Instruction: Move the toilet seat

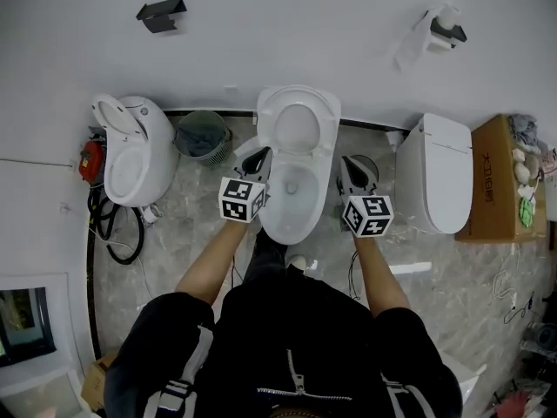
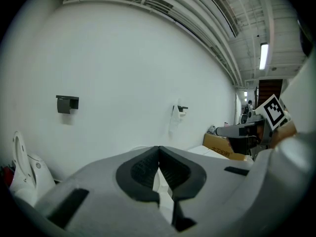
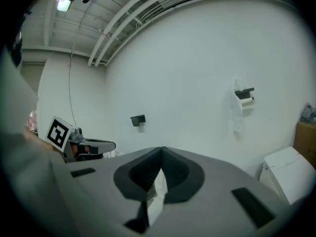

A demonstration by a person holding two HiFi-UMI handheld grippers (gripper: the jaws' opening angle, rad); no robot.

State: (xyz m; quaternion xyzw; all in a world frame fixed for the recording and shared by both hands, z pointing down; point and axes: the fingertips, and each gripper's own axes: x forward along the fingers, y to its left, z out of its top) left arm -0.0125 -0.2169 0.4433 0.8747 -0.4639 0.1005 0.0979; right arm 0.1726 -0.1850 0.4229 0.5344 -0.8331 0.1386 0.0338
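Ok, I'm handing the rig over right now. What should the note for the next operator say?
Left gripper: jaws shut, nothing held, beside the left rim of the middle toilet.
Right gripper: jaws shut, nothing held, just off the bowl's right side.
Toilet seat: appears raised against the wall, bowl open below; seat and lid cannot be told apart from above.
Done: seat looks to be up.
Left: neither gripper is on the seat; any further move, such as lowering it, needs a fresh grip.
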